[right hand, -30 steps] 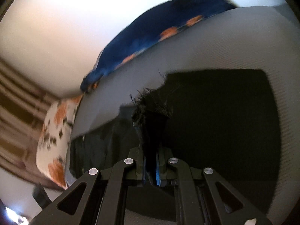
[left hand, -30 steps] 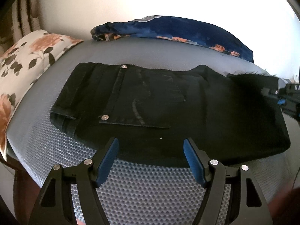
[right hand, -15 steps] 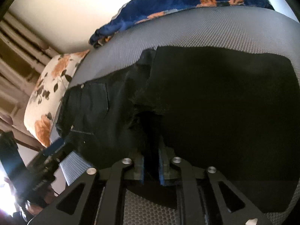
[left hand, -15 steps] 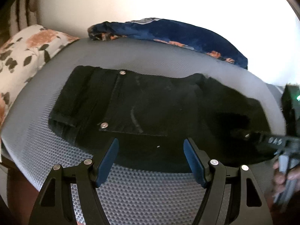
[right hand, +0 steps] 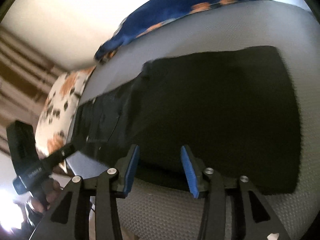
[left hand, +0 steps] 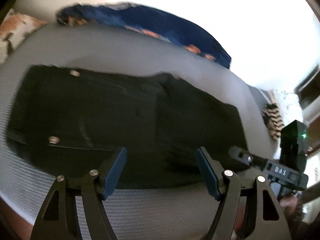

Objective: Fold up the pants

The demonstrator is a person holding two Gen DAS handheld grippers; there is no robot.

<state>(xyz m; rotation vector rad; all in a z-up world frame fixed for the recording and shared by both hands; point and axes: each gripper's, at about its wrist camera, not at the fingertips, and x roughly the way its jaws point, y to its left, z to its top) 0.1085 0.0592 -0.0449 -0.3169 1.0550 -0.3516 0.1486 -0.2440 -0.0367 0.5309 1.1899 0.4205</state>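
The black pants [left hand: 124,120] lie flat on the grey mesh mattress [left hand: 120,48], the legs folded over the upper part; they also show in the right wrist view [right hand: 210,104]. My left gripper [left hand: 161,170] is open and empty at the pants' near edge. My right gripper [right hand: 158,167] is open and empty, its fingers at the near edge of the folded legs. The right gripper's body shows at the right of the left wrist view [left hand: 284,168]; the left gripper's body shows at the left of the right wrist view [right hand: 32,160].
A blue floral blanket [left hand: 152,24] lies along the back of the mattress by the wall. A white floral pillow [right hand: 60,108] lies beyond the waistband end. A striped cloth [left hand: 273,118] lies off the mattress's far right end.
My right gripper has let go of the pants' leg end and opened; the legs now lie folded over the upper part. Both views have shifted closer to the pants.
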